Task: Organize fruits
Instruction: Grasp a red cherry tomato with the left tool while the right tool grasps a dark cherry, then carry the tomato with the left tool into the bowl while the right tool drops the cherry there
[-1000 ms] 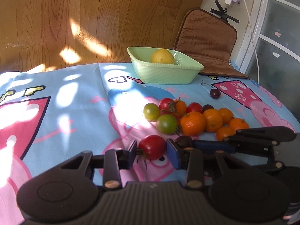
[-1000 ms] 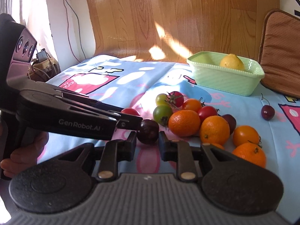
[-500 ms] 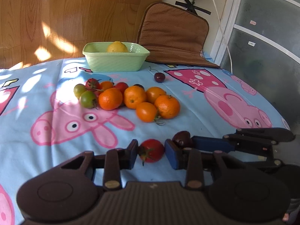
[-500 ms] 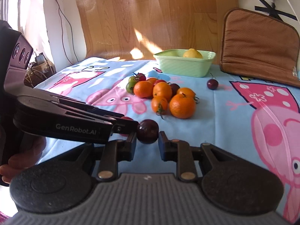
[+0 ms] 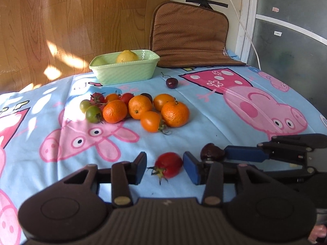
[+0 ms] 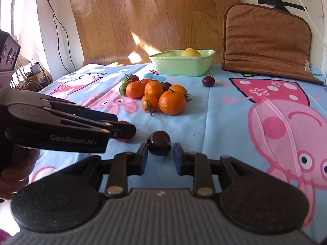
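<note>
- Our left tool [image 5: 164,168] is opening around the small red tomato [image 5: 168,164], now on the cartoon-print surface [image 5: 204,110].
- Our right tool [image 6: 159,156] is opening, freeing the dark purple fruit [image 6: 159,143].
- The mixed pile of oranges and tomatoes [image 5: 134,110] at 12 o'clock looks unsorted.

Glossy red tomato [image 5: 168,164] on matt printed cloth [image 5: 204,112]; ribbed glazed green bowl [image 5: 125,69]; wood-grain backdrop [image 5: 81,16].

left claw [image 5: 165,168] opening off red tomato [image 5: 168,164], right claw [image 6: 160,155] off dark tomato [image 6: 159,142]

The one legible text, "GenRobot.AI", stands in white on the left tongs' [image 6: 124,131] black side.
</note>
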Available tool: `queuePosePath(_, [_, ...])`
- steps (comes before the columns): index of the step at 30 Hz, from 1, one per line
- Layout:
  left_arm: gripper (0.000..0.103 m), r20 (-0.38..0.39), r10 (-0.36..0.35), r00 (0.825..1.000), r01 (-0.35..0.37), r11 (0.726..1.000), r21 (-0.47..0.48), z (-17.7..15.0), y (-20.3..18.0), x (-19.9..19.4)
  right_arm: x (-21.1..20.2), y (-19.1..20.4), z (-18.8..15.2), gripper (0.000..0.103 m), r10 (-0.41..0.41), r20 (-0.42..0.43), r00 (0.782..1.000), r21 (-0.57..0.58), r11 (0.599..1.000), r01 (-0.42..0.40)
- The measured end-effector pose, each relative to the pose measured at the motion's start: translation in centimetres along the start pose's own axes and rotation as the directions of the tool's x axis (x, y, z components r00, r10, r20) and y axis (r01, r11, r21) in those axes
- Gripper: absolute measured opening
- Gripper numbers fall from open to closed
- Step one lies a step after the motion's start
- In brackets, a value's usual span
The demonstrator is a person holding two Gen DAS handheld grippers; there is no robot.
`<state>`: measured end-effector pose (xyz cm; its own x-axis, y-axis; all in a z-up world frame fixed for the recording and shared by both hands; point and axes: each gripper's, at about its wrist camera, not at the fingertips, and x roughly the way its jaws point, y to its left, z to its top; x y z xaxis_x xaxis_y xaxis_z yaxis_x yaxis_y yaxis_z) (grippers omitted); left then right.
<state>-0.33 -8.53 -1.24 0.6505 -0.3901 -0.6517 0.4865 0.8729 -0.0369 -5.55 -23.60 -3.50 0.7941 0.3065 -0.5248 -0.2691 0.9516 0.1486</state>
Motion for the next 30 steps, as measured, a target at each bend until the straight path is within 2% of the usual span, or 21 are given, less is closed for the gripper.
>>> queuePosePath(2, [0.043, 0.0, 0.001, 1.0, -0.001, 1.0, -0.011, -0.2, 0.1, -0.1, 0.0, 0.0, -0.1, 0.042, 0.002, 0.002, 1.0, -0.004, 1.0, -0.002])
queuePosePath(8, [0.042, -0.005, -0.005, 1.0, 0.005, 0.999, -0.04, -0.6, 0.6, -0.2, 0.4, 0.5, -0.1, 0.043, -0.001, 0.002, 1.0, -0.048, 0.999, 0.001])
queuePosePath(10, [0.038, -0.019, -0.02, 1.0, 0.019, 0.998, -0.052, -0.6, 0.8, 0.1, 0.7, 0.6, -0.1, 0.043, -0.004, 0.001, 1.0, -0.069, 0.998, 0.004])
queuePosePath(11, [0.032, -0.027, -0.032, 0.999, 0.031, 0.998, -0.061, -0.6, 0.9, 0.4, 0.8, 0.6, -0.1, 0.043, -0.003, 0.0, 1.0, -0.077, 0.997, 0.003])
queuePosePath(12, [0.032, -0.02, -0.036, 0.999, 0.034, 0.997, -0.064, -0.7, 1.0, 0.4, 1.0, 0.7, -0.1, 0.034, -0.002, 0.002, 1.0, -0.09, 0.996, 0.002])
queuePosePath(13, [0.032, -0.018, -0.036, 0.999, 0.035, 0.998, -0.061, -0.7, 1.0, 0.5, 1.0, 0.8, -0.2, 0.03, -0.002, 0.007, 1.0, -0.1, 0.995, 0.002])
queuePosePath(18, [0.032, -0.011, -0.054, 0.999, 0.052, 0.995, -0.084, -0.1, 1.8, 0.3, 0.8, 0.2, 0.6, 0.029, 0.007, 0.02, 1.0, -0.082, 0.997, -0.005])
queuePosePath(24, [0.032, 0.053, -0.05, 0.997, 0.055, 0.994, -0.093, 4.5, 4.2, -0.1, 1.5, -1.9, 4.8, 0.029, 0.054, 0.056, 0.997, -0.034, 0.998, -0.052])
queuePosePath(30, [0.032, 0.127, 0.007, 0.992, 0.002, 0.998, -0.065, 12.4, 7.6, 2.4, 5.1, -5.0, 12.3, 0.029, 0.055, 0.135, 0.989, -0.029, 0.998, -0.051])
